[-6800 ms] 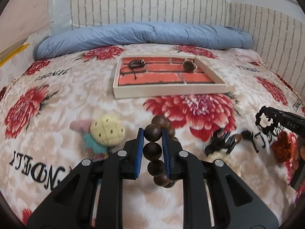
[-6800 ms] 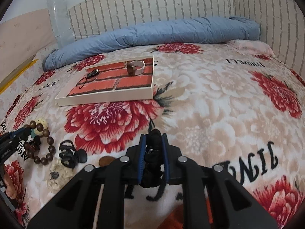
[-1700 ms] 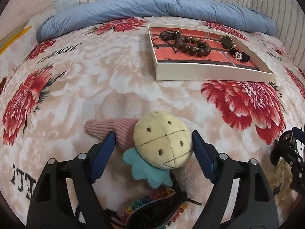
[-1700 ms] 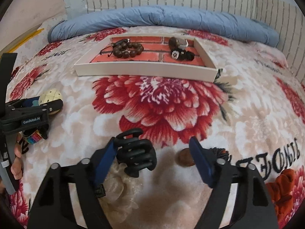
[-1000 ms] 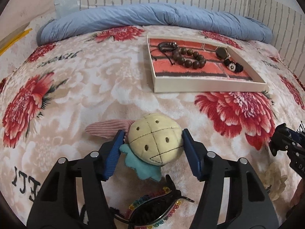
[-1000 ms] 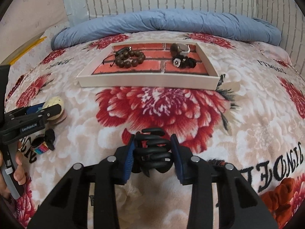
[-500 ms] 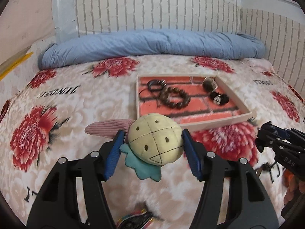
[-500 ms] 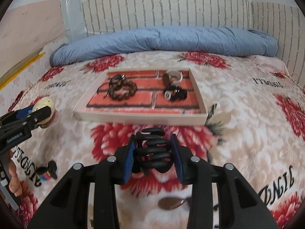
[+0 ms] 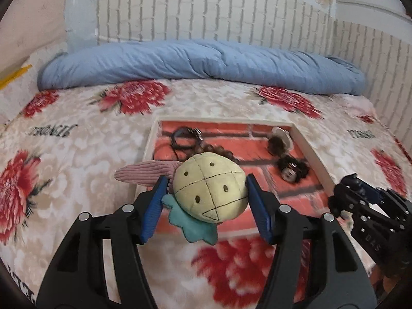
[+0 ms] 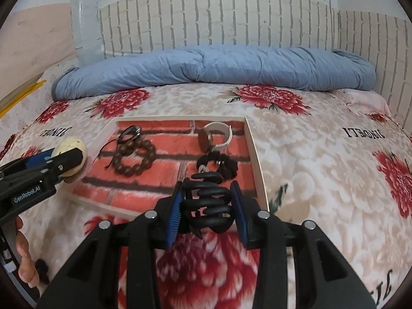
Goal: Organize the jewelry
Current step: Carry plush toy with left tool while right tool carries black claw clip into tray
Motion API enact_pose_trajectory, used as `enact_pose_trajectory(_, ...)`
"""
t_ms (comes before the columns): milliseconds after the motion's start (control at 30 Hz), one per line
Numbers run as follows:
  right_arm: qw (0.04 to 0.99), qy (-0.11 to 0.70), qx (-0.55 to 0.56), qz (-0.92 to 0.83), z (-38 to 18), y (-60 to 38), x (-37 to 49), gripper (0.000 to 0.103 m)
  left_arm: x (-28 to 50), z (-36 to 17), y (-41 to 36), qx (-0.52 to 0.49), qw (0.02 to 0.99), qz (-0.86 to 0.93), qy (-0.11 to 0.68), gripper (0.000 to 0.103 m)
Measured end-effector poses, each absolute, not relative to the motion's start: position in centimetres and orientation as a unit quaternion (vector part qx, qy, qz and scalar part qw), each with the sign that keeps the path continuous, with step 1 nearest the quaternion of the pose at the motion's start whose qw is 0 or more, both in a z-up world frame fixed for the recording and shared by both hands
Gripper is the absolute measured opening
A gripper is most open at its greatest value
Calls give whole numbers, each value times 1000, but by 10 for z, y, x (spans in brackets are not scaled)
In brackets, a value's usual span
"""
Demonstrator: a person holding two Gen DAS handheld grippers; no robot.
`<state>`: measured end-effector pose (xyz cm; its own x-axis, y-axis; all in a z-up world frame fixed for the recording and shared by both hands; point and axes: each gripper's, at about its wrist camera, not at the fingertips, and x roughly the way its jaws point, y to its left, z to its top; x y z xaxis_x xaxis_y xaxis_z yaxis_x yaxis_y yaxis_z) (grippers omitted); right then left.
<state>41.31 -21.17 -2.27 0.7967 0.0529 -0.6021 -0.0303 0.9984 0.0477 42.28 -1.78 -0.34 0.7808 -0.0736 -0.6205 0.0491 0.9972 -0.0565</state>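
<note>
Bracelet [image 9: 219, 152] mostly hidden behind plush [image 9: 209, 191] in left view; right view shows it whole, brown wooden beads in a ring. Left view blurred, so small pieces in tray [image 9: 312, 154] hard to read. Right gripper [image 9: 345, 193] cut off at 3 o'clock there; its load not visible in that view.

Left gripper [image 9: 206, 203] clamped on plush: yellow stitched ball, teal frill, pink ribbed tail out to 9 o'clock, held over tray's near-left corner. Right gripper [image 10: 207, 204] clamped on black claw clip [image 10: 206, 200], over tray's near edge.

Tray: white rim, red brick-print floor; black cord loop [image 10: 130, 132] at 11 o'clock, watch [image 10: 215, 135] at 1, black scrunchie [image 10: 219, 163] below it.

Bedspread [image 10: 322, 180] cream with red flowers; blue duvet [image 10: 219, 67] rolled at 12; brick-pattern wall [image 10: 219, 18] behind.
</note>
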Motion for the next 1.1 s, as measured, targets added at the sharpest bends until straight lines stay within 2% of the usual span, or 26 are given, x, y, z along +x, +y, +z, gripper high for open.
enact_pose_trajectory(433, 940, 340, 26, 6, -73, -222, 470, 37, 470, -48, -37, -5, 936, -39, 350, 60)
enact_pose_trajectory(1100, 935, 355, 20, 5, -85, -224, 482, 37, 486, -74, -33, -16, 927, -35, 373, 66)
